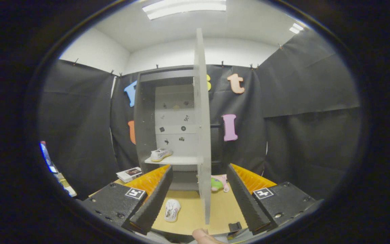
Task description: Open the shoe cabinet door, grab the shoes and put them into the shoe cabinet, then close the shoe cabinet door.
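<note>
Between the released tongs (196, 198), the shoe cabinet door (202, 135) stands open edge-on; one sneaker (160, 154) on the shelf (174, 160) at 11 o'clock, another sneaker (172, 210) on the tan counter (222, 210); no legible writing.

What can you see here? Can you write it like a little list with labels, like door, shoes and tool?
door: cabinet door swung open, edge-on between the fingers
cabinet: shoe cabinet open, shelf showing
shoe inside: one white shoe on the shelf
shoe outside: second shoe on the table, between the fingers, left of the door
tool: tool open, holding nothing
other things: soft toy right of the door; book beside the cabinet
</note>
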Demonstrator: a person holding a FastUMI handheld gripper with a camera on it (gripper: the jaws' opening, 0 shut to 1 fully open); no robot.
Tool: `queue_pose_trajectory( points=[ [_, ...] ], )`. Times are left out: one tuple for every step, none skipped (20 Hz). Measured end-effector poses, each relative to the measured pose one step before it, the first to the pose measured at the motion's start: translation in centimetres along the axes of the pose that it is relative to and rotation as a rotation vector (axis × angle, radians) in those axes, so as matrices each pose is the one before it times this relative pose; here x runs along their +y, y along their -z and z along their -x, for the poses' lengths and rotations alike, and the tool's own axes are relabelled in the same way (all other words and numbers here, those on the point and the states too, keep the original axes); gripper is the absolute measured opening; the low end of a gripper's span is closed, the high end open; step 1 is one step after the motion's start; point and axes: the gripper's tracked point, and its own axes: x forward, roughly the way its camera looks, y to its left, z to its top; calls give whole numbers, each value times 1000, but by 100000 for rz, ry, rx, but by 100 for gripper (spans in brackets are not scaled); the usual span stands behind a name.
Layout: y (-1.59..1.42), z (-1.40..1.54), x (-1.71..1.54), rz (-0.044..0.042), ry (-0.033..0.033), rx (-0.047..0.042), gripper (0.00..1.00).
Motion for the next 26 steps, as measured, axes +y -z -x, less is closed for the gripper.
queue_pose_trajectory(
  points=[
    [372, -32, 455, -977, -423, -240, 100],
    [759, -61, 737, -560, -1470, 1620, 100],
    [664, 76, 723, -330, -2895, 1707, 100],
    [667, 277, 970, -1519, -3739, 704, 100],
    [359, -179, 927, -2409, -3099, 16, 100],
    [527, -196, 455, -1636, -1259, 834, 100],
    [553, -270, 187, -2005, -479, 618, 100],
    [693, -486, 180, -1491, 442, 259, 100],
    [612, -482, -186, -1363, 1492, 35, 100],
    [655, -519, -151, -1271, 1865, 282, 100],
    [748, -537, -255, -1595, 2266, 867, 100],
    [1002, -655, 160, -1087, 922, 1323, 100],
    [994, -516, 266, -616, 75, 2092, 100],
    [1507, -819, 116, -80, -615, 2587, 100],
    [1307, -628, 189, -108, -508, 3026, 100],
    [1529, -1074, 227, 275, -927, 3321, 100],
    [1481, -960, 393, 741, -1035, 3610, 100],
    [2069, -1735, 438, 1126, -871, 3670, 100],
    [1585, -1322, 277, 970, -666, 3602, 100],
    [1510, -1471, 470, 793, -921, 2990, 100],
    [1501, -1350, 411, 310, -804, 3564, 100],
    [1340, -1432, 581, 446, -1170, 2913, 100],
    [1063, -1273, 351, 787, -642, 2817, 100],
    [1204, -1489, 153, 1017, 161, 2244, 99],
    [911, -1293, 10, 1042, 882, 1778, 99],
    [1035, -1606, 73, 955, 1385, 1971, 99]
  ],
)
